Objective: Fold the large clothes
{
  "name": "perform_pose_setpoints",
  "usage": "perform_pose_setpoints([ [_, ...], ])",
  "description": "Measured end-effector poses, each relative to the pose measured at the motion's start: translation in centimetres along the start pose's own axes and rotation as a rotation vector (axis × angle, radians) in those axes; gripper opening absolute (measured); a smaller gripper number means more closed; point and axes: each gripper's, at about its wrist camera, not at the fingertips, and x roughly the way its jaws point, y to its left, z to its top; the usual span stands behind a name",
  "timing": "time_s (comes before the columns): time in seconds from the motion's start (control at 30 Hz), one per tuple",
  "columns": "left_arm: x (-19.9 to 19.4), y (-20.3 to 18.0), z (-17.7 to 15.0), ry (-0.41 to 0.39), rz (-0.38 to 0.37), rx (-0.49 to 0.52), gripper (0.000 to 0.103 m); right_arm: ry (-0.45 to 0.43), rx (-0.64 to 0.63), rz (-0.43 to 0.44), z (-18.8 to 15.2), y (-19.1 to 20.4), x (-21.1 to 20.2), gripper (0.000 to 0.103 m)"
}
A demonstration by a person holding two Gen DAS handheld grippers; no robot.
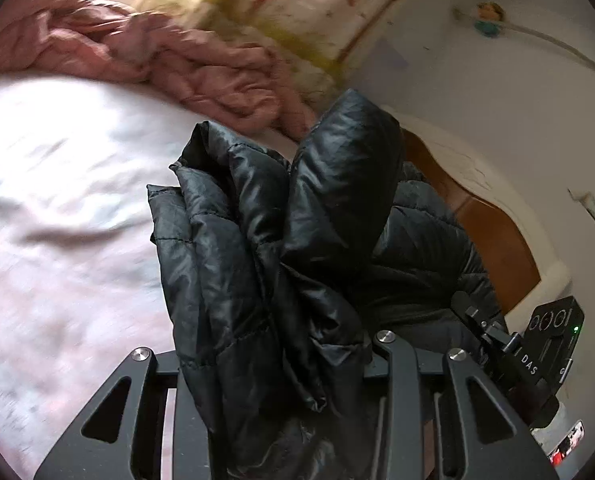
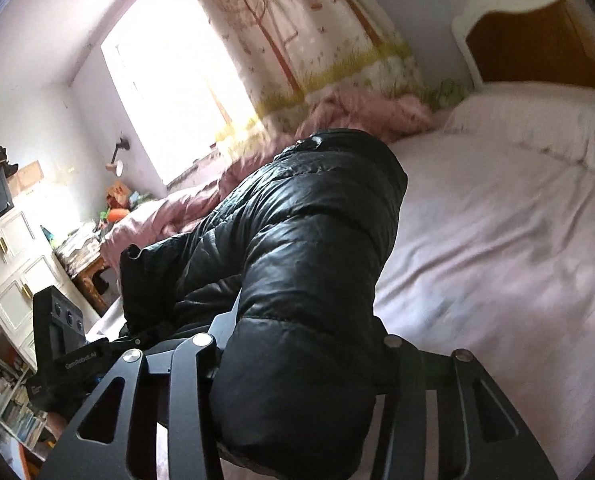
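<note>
I see the bed (image 2: pixel 497 240) spread with a pale pink sheet, a crumpled pink quilt (image 1: pixel 201 68) along its far side. Above it I hold the black puffer jacket (image 2: pixel 297 248) bunched and lifted: my left tool (image 1: pixel 285 400) and right tool (image 2: pixel 297 392) are both clamped on its folds.

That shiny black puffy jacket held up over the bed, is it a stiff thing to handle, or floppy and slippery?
Probably floppy: the black puffer jacket bunches and droops in folds between the left gripper and the right gripper. Its glossy shell looks slick, so it may slide in the grip. The puffed quilting suggests it is light for its bulk and springs back when pressed.
</note>
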Motion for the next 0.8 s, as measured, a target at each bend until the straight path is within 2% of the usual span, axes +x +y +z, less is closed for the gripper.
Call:
perform_pose_setpoints([
  [0.17,4.6,-6.9,1.9,0.023,-0.081,0.137,0.034,-0.088,-0.026,-0.062,3.6,-2.5,-4.1,0.044],
  [0.27,8.8,-11.5,2.0,0.100,-0.172,0.243,0.034,-0.121,-0.077,-0.109,6.0,-5.2,-7.4,0.044],
  [0.33,11.7,-14.1,1.7,0.149,-0.234,0.274,0.033,-0.153,-0.121,-0.139,7.1,-7.4,-10.1,0.044],
  [0.43,15.9,-18.3,1.0,0.173,-0.266,0.335,0.031,-0.193,-0.137,-0.218,8.0,-10.4,-14.3,0.044],
  [0.5,19.3,-20.7,0.5,0.188,-0.291,0.346,0.031,-0.221,-0.097,-0.268,8.2,-12.6,-16.4,0.044],
  [0.57,22.8,-22.4,0.2,0.222,-0.324,0.306,0.030,-0.244,-0.041,-0.325,8.4,-15.6,-18.4,0.044],
  [0.67,27.4,-24.6,-0.5,0.231,-0.335,0.316,0.030,-0.254,-0.001,-0.393,8.4,-19.4,-20.6,0.044],
  [0.8,33.2,-26.4,-3.0,0.270,-0.281,0.369,0.031,-0.227,0.070,-0.497,8.1,-25.4,-20.4,0.044],
])
